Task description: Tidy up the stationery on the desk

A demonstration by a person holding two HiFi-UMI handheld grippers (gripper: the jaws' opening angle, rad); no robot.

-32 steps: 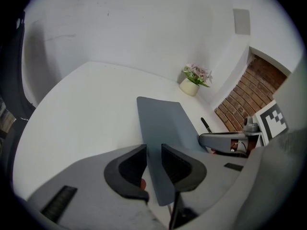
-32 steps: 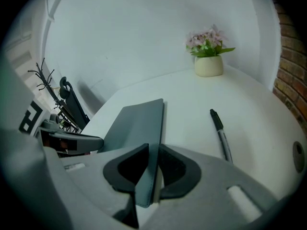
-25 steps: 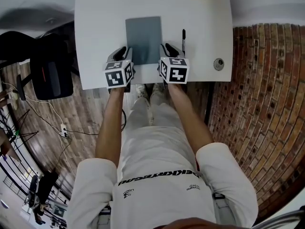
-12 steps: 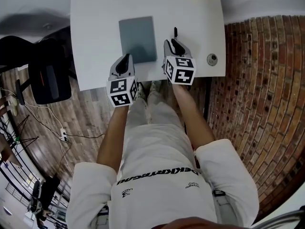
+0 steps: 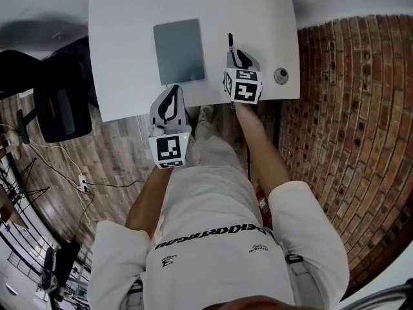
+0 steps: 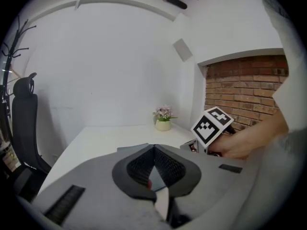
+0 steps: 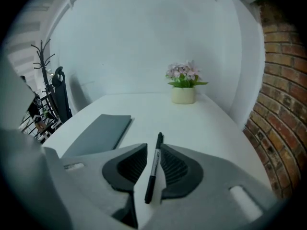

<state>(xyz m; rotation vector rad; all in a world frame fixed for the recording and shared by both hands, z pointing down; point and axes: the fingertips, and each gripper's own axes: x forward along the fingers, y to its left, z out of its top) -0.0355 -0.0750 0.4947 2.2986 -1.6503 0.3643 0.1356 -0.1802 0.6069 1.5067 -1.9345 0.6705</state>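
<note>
A person seated at a white counter [image 5: 122,57] works with a hand-held gripper in each hand. The right hand-held gripper [image 5: 235,57] reaches over the counter's near edge on the person's right. Its jaws stand a narrow gap apart, astride a black pen [image 5: 230,42]. In the right gripper view, the pen [image 7: 154,162] lies flat on the counter between the two ribbed pads and points away toward the far wall. The right hand-held gripper [image 7: 154,146] frames it without clearly clamping it.

The left hand-held gripper [image 5: 171,90] sits at the counter's near edge, just short of the near end of a grey notebook [image 5: 179,50]. Its marker cube [image 5: 169,150] hangs out past the counter, over the person's lap. In the left gripper view, the left hand-held gripper [image 6: 154,150] has its jaws pressed together at the tips, with nothing held between them.

The notebook [image 7: 98,133] lies flat to the left of the pen, and the two are apart. A small pot of pale flowers [image 7: 183,94] stands at the counter's far end. A round metal grommet [image 5: 281,75] is set into the counter beside the right hand-held gripper. A brick wall [image 5: 348,108] runs along the right side, and a black office chair [image 5: 61,102] stands to the left.
</note>
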